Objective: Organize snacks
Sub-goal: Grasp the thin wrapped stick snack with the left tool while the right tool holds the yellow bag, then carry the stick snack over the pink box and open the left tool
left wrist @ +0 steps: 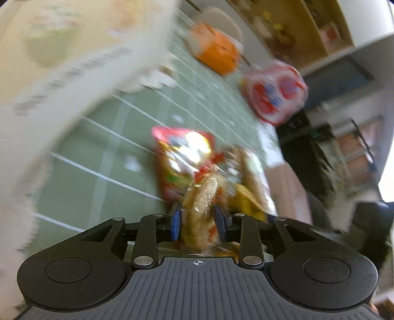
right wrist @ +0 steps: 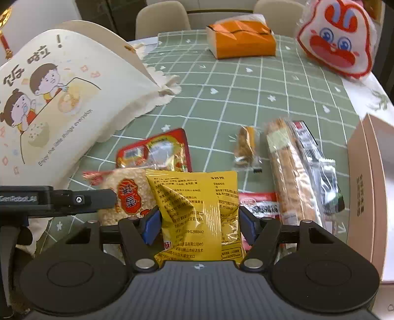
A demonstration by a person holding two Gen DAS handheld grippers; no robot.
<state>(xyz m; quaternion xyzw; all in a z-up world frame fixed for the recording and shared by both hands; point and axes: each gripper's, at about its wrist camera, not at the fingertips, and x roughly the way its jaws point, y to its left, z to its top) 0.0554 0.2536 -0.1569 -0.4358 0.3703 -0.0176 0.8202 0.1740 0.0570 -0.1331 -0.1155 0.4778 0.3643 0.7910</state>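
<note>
- Green checked tablecloth (right wrist: pixel 221 103) with white grid lines covers the table; two pale chairs (right wrist: pixel 162 17) stand at its far edge, and wooden shelving (left wrist: pixel 307 29) shows in the blurred left wrist view.
- At the far end lie an orange tissue pack (right wrist: pixel 242 40) and a white-and-red cartoon-face bag (right wrist: pixel 337 41), well apart from the snacks.
- A cream cloth bag (right wrist: pixel 56 98) printed with two children slumps on the left side of the cloth; a pink box (right wrist: pixel 369 187) stands at the right edge.
- The right gripper (right wrist: pixel 198 225) has its blue pads pressed on both sides of the yellow snack packet (right wrist: pixel 194 211), clenched on it. The packet's long axis runs away from the camera, its top edge pointing toward the far end of the table.
- The left gripper (left wrist: pixel 198 221) is closed on a rice cracker packet (left wrist: pixel 202 204), which points forward along the fingers; in the right wrist view this packet (right wrist: pixel 128 197) sits just left of the yellow one.
- A red snack packet (right wrist: pixel 157 152) lies flat behind them.
- To the right, a long clear-wrapped biscuit bar (right wrist: pixel 290 172) lies lengthwise away from the camera, beside a small wrapped pastry (right wrist: pixel 246 147) and a black-and-clear packet (right wrist: pixel 317 167).
</note>
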